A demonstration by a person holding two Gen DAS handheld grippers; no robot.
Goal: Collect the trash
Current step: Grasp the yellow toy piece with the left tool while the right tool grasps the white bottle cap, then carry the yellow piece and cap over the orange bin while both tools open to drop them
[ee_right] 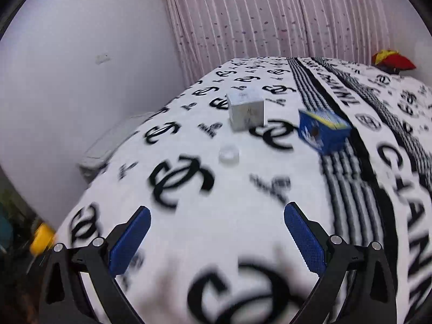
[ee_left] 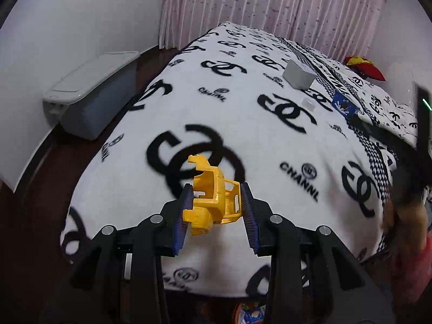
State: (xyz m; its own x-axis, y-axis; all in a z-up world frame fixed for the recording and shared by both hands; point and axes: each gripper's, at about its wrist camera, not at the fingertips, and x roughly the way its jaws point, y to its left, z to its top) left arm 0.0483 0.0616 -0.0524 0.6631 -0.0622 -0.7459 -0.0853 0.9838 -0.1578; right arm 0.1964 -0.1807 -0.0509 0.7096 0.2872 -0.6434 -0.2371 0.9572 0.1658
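1. Both tongs hang over a bed spread with a white blanket (ee_left: 243, 140) printed with black logos; the left gripper (ee_left: 217, 197) is clenched on a yellow plastic piece (ee_left: 209, 202), its blue pads (ee_left: 186, 210) pressing the piece from either side.
2. That yellow plastic piece sits between the fingertips, above the near edge of the blanket. Its long axis runs roughly from near to far, leaning left, with a curved, notched end pointing away toward the far left.
3. Right gripper (ee_right: 217, 239) is released: its jaws stand wide apart with only blanket between them.
4. Farther out on the bed lie a white box (ee_right: 246, 110), a blue carton (ee_right: 322, 131) to its right, tilted with one corner up, and a small clear cap (ee_right: 229, 155) nearer than both.
5. At the far right edge rests a red and yellow cloth item (ee_right: 391, 60).
6. Left of the bed, on the dark floor, stands a grey lidded bin (ee_left: 89, 91) against the wall, with a pink curtain (ee_left: 270, 5) behind the bed.
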